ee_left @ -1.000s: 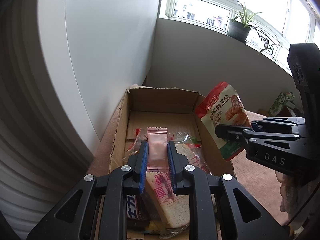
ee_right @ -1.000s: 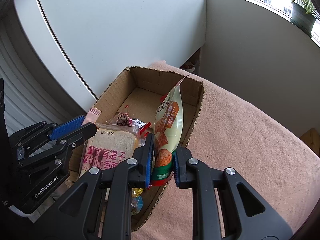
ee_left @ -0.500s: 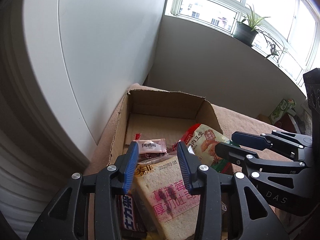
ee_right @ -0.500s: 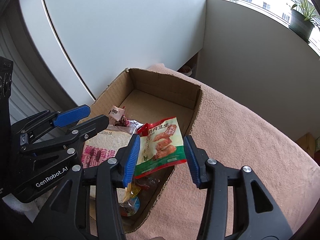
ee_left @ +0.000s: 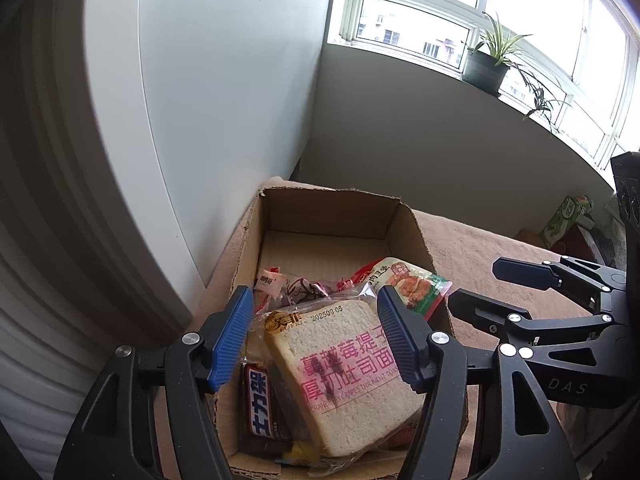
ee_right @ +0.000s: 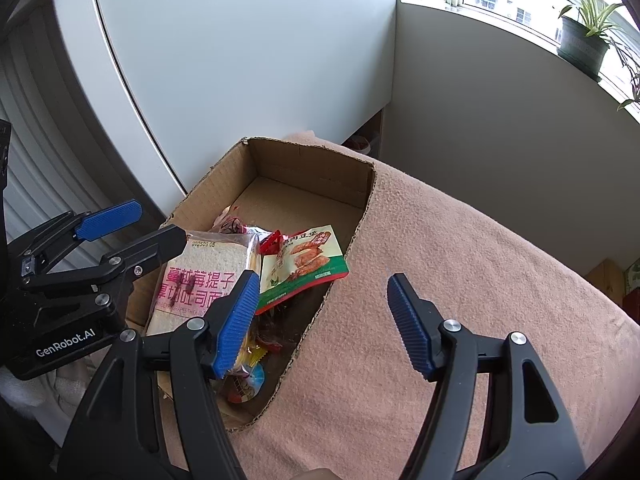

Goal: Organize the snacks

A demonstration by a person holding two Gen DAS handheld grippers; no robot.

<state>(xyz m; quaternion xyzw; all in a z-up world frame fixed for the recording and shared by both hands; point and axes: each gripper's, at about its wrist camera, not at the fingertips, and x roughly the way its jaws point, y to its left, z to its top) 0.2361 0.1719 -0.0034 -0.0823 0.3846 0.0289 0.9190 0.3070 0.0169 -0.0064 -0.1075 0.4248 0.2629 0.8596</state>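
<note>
The green pouch (ee_right: 304,268) lies flat in the box (ee_right: 312,170), on the pile beside the bread (ee_left: 340,372) – a second ago it hung upright in the right claw (ee_right: 320,320). The pink sachet (ee_left: 269,282) rests toward the box's far side, released by the left claw (ee_left: 316,336). Both claws have just been opening and stand spread, nothing pinched; the bread only shows between the left jaws from above. Judgement: two snacks delivered, both claws free for the next item. The blanket (ee_right: 460,280) near the box carries no snack in view.

Home, potted plant (ee_left: 486,66) on windowsill (ee_left: 420,62)
</note>
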